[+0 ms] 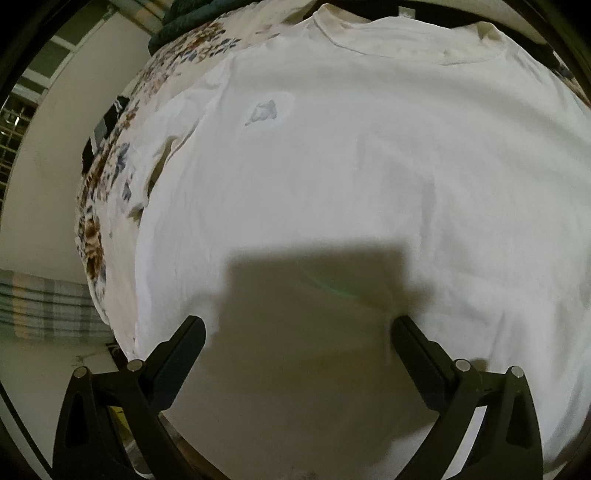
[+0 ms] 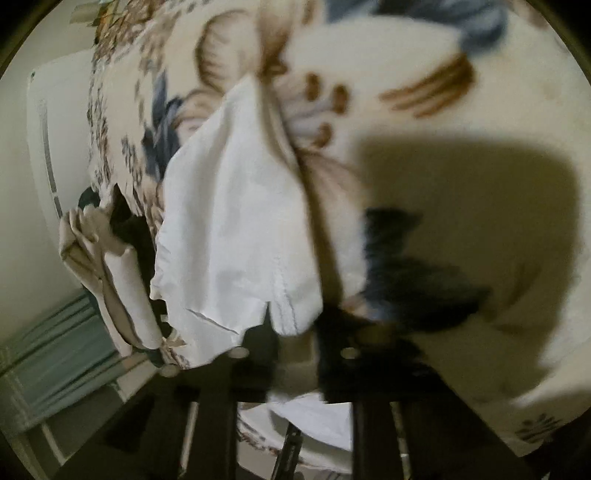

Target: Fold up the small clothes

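Observation:
A white T-shirt (image 1: 332, 166) lies spread flat on a floral blanket (image 1: 110, 177), its collar at the far side and a small grey print on the chest. My left gripper (image 1: 297, 332) is open and empty, its black fingers (image 1: 184, 350) hovering just above the shirt's lower part. In the right wrist view my right gripper (image 2: 291, 325) is shut on a hemmed edge of the white T-shirt (image 2: 236, 229), which it holds lifted above the floral blanket (image 2: 424, 92). The view is blurred.
The blanket's edge drops off at the left, with a pale wall (image 1: 48, 166) and a striped cloth (image 1: 40, 306) beyond. A beige garment (image 2: 107, 266) and dark clothes lie at the blanket's edge in the right wrist view. A dark green item (image 1: 177, 22) lies at the far side.

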A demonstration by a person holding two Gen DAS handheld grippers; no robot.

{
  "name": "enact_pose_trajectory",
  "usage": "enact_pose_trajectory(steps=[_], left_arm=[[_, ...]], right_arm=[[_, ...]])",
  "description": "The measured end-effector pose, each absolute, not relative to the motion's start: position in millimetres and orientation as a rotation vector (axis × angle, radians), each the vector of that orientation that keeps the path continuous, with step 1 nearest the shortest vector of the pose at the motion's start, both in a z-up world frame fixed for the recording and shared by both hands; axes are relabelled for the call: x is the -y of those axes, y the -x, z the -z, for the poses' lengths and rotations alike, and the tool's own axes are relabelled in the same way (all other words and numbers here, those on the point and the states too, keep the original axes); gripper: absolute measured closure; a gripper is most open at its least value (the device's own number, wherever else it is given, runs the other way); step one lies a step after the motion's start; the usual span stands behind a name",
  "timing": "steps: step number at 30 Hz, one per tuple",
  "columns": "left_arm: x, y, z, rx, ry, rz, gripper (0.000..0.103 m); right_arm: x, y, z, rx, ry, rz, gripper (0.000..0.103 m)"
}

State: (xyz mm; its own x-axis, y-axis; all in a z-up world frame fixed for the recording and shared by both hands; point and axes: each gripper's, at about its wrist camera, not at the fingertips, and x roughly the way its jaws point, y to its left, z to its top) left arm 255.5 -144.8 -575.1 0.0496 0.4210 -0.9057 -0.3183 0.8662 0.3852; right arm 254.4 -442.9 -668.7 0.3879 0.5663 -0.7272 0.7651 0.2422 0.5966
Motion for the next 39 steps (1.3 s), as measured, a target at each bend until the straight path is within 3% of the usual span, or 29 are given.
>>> enact_pose_trajectory(steps=[7, 13, 16, 21, 23, 25, 27, 35, 39], left_arm=[[124, -254, 566, -1.387, -0.071, -0.535, 0.0], [82, -238, 554, -1.356, -0.047, -0.564, 0.0], [46, -225, 550, -1.348, -0.037, -0.599, 0.0], [-14, -206, 545, -1.344, -0.017, -0.673, 0.0], [-37, -200, 542, -1.344, 0.009, -0.699, 0.0], [-62, -195, 536, -1.329, 0.044, -0.723, 0.0], [-85, -194, 533, -1.324, 0.08, -0.743, 0.0], [-148, -205, 542, -1.316, 0.324, -0.723, 0.0], [-167, -214, 553, -1.304, 0.583, -0.625, 0.0]], right_arm=[[398, -312, 581, -1.171, -1.028, 0.199, 0.097], [275, -367, 518, -1.184, -0.435, -0.016, 0.097], [185, -374, 520, -1.196, -0.129, -0.124, 0.097], [78, -370, 577, -1.301, 0.201, -0.199, 0.096], [64, -364, 596, -1.388, 0.197, -0.234, 0.082], [63, -355, 598, -1.425, 0.113, -0.3, 0.061], [69, -344, 587, -1.423, -0.015, -0.385, 0.049], [148, -340, 564, -1.35, -0.457, -0.167, 0.046], [130, -358, 623, -1.496, -0.306, -0.154, 0.046]])
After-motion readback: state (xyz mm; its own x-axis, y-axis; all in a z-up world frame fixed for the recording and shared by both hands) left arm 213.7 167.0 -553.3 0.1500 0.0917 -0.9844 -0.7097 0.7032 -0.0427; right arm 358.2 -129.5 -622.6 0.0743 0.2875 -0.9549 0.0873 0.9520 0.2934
